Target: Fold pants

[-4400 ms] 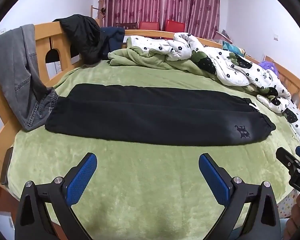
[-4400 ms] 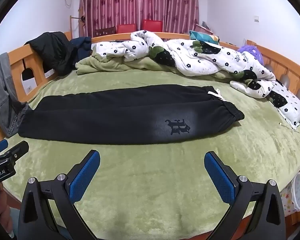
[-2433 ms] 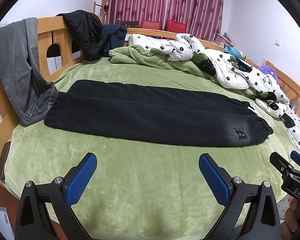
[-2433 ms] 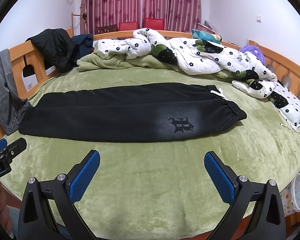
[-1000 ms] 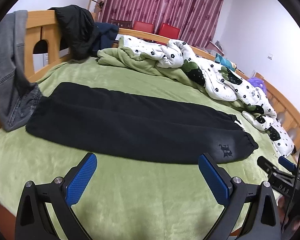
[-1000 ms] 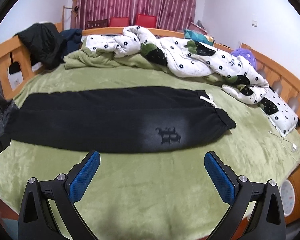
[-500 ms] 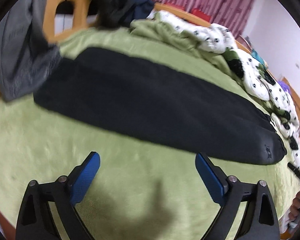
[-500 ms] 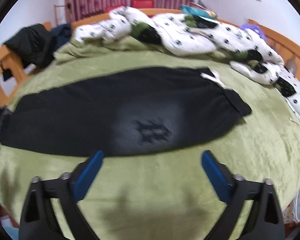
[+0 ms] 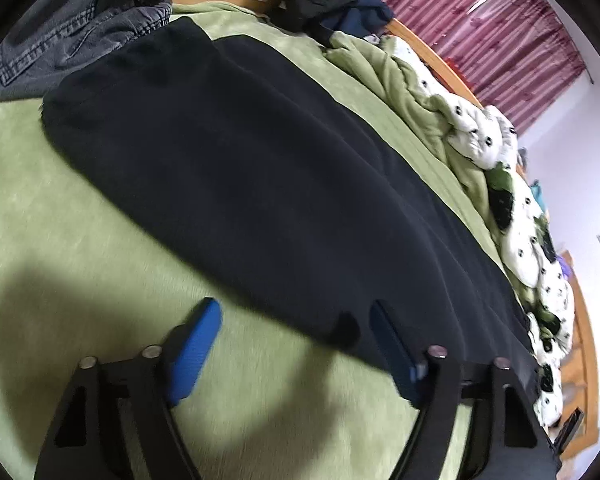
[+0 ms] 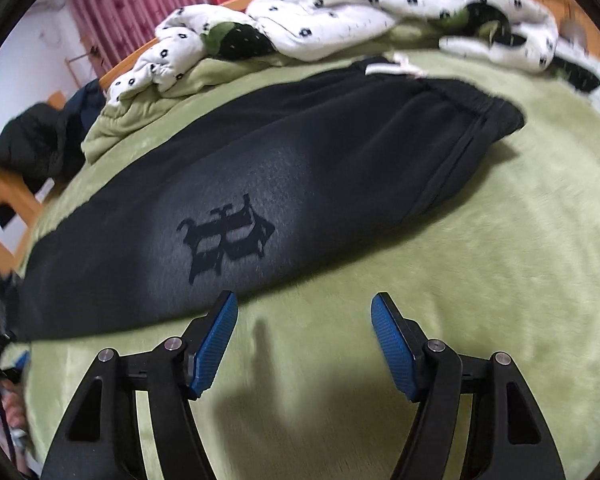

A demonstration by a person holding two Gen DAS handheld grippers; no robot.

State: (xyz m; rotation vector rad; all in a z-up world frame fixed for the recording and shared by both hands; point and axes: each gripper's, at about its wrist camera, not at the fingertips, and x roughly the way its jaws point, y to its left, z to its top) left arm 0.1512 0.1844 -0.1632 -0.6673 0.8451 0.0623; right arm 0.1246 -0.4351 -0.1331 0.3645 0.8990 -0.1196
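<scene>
The pants lie lengthwise across the bed. I hold my left gripper and right gripper, both spread apart, at their near long edge.

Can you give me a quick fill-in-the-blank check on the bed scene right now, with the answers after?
1. The pants lying on the green blanket are ____ in colour.
2. The jaws of the right gripper stand ____, holding nothing.
3. The pads of the left gripper are ____ in colour.
4. The quilt bunched behind the pants is white with black ____.

Missing words: black; open; blue; flowers
</scene>
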